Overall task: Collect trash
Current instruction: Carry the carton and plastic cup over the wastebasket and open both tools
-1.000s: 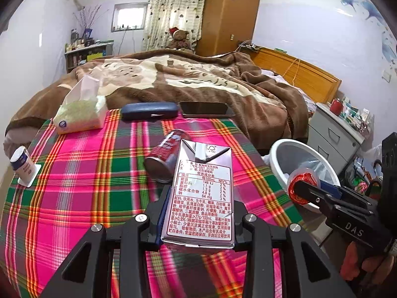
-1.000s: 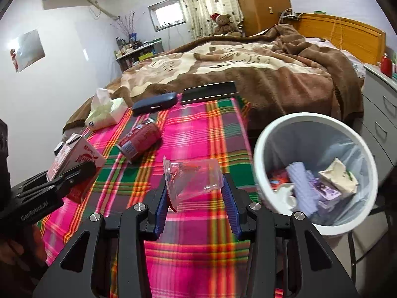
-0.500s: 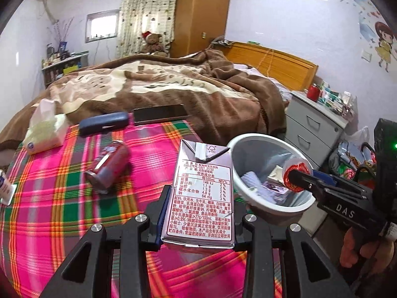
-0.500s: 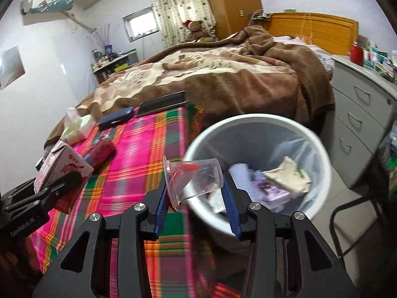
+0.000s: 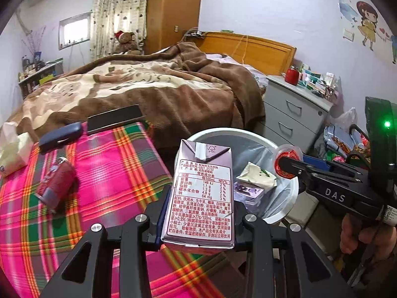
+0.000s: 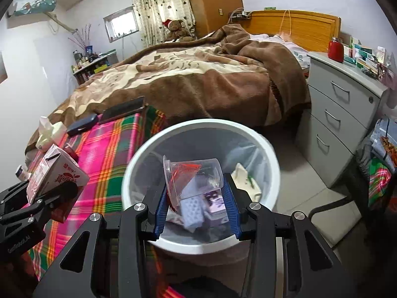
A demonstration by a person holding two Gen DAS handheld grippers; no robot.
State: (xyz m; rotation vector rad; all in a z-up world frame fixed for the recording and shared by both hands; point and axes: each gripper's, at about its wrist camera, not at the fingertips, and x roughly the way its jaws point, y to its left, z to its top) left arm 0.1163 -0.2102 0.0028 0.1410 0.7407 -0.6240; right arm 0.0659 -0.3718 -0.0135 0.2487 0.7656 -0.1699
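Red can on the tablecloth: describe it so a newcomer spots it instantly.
Find the pink-and-green plaid tablecloth at the foot of the bed. The red can lies on its side near the cloth's left part, below the dark blue case. It is the only cylinder there.

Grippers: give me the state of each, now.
Left gripper: shut on the drink carton.
Right gripper: shut on the clear plastic cup, over the trash bin.

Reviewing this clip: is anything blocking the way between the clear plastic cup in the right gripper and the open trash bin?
Nothing visible does. The right gripper holds the clear plastic cup above the open mouth of the trash bin, which has no lid. Only trash already lies inside. The milk carton in the left gripper sits off to the side.
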